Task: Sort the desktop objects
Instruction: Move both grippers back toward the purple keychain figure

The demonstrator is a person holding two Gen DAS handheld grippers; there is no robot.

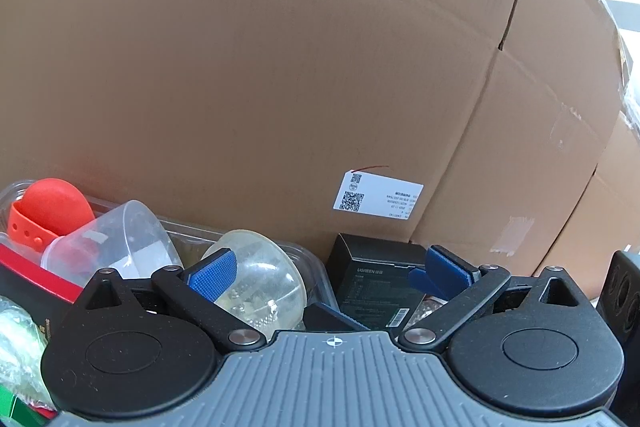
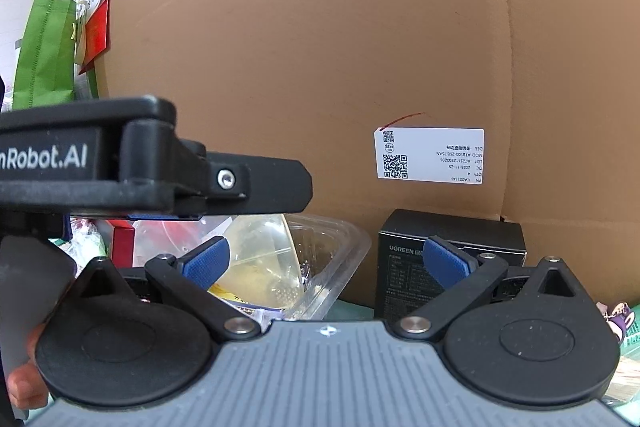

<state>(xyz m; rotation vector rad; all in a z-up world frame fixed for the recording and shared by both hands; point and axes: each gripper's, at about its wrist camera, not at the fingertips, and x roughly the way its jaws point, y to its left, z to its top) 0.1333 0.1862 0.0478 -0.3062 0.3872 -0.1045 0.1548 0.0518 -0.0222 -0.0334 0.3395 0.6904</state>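
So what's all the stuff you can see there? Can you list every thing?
cardboard box: one, brown, big, filling the background
white label: one, white with QR codes, stuck low on the cardboard box
black box: one, black, printed UGREEN, standing in front of the cardboard box
clear tray: one, see-through plastic, left of the black box
yellowish bowl: one, cloudy yellow, tipped on its side in the clear tray
clear cup: one, see-through, lying left of the yellowish bowl
red ball: one, red-orange, far left, behind the clear cup
green bag: one, green, upper left
left gripper: one, black with blue pads, open
right gripper: one, black with blue pads, open
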